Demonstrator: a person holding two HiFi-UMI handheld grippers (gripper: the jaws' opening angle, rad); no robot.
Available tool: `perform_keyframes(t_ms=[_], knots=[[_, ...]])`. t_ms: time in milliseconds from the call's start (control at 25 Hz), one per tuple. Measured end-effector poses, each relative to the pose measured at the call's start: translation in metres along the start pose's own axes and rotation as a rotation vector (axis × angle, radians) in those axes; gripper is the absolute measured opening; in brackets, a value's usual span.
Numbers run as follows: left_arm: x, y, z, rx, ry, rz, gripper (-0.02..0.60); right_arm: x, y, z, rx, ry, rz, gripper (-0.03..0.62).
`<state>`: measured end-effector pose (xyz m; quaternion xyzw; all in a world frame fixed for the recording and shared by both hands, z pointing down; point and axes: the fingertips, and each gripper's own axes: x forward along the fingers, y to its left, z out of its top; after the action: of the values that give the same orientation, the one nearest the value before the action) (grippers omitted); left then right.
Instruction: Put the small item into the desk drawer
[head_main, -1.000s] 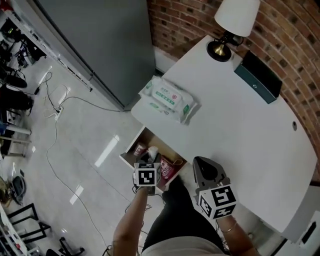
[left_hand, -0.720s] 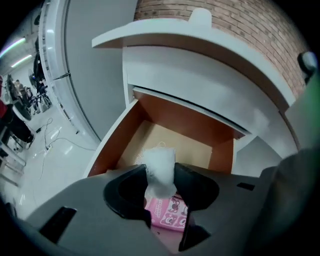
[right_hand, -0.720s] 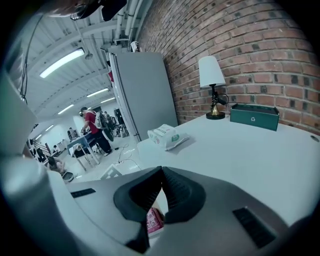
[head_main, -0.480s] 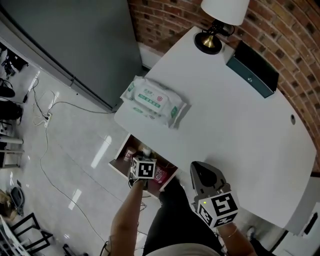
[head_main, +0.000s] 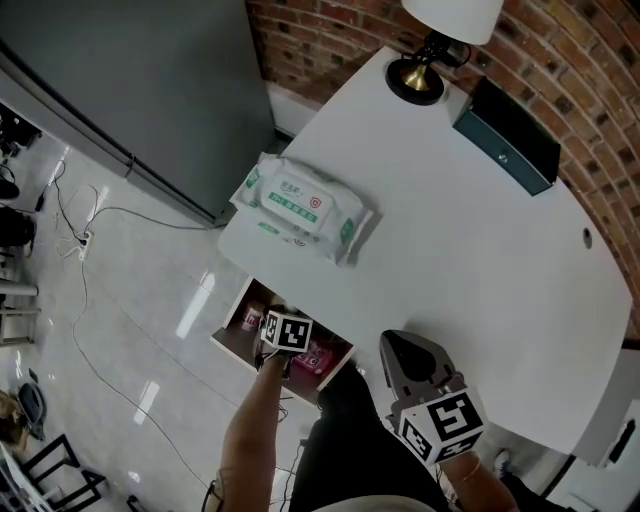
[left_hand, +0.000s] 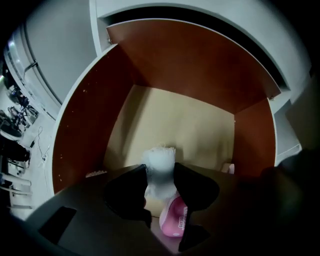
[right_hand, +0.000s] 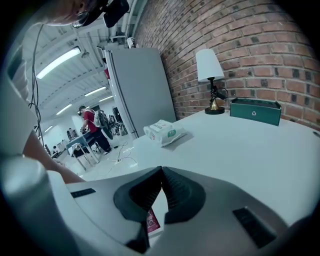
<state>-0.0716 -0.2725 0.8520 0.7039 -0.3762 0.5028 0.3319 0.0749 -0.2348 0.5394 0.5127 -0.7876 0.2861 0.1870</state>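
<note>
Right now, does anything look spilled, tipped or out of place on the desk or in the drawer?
Nothing stands out. The lamp stands upright, the wipes lie flat near the desk edge, and the left gripper holds a white item at the open drawer.

No words or numbers can be read. The soft white and green pack of wipes (head_main: 300, 205) at the left edge of the white desk (head_main: 480, 260) has a green label with a small red mark, but its print is too small. The print on the pink packet (left_hand: 175, 222) in the brown wooden drawer (left_hand: 85, 150) is blurred. The left gripper (left_hand: 160, 175) and the right gripper (head_main: 410, 345) each have a cube with a black and white square marker.
</note>
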Motion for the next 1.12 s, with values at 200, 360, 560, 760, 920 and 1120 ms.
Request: perform_keyframes(t_ms=[200, 360, 560, 760, 920, 1120], knots=[[0.013, 0.001, -0.004, 0.039, 0.036, -0.023, 0.184, 0.007, 0.004, -0.001, -0.013, 0.012, 0.0, 0.008], [0.016, 0.001, -0.004, 0.051, 0.041, -0.048, 0.187, 0.01, 0.011, -0.004, -0.024, 0.018, 0.004, 0.008], [0.014, 0.0, -0.004, 0.045, 0.034, -0.053, 0.195, 0.01, 0.015, -0.007, -0.026, 0.019, 0.009, 0.008], [-0.013, 0.004, 0.002, 0.0, -0.032, -0.037, 0.244, 0.0, 0.017, -0.007, -0.042, 0.015, -0.003, 0.008], [-0.058, 0.007, 0.013, -0.054, -0.146, -0.024, 0.25, -0.01, 0.021, -0.008, -0.038, 0.013, -0.009, 0.008], [-0.121, 0.008, 0.023, -0.109, -0.293, 0.003, 0.226, -0.024, 0.031, -0.002, -0.049, -0.01, 0.0, 0.008]])
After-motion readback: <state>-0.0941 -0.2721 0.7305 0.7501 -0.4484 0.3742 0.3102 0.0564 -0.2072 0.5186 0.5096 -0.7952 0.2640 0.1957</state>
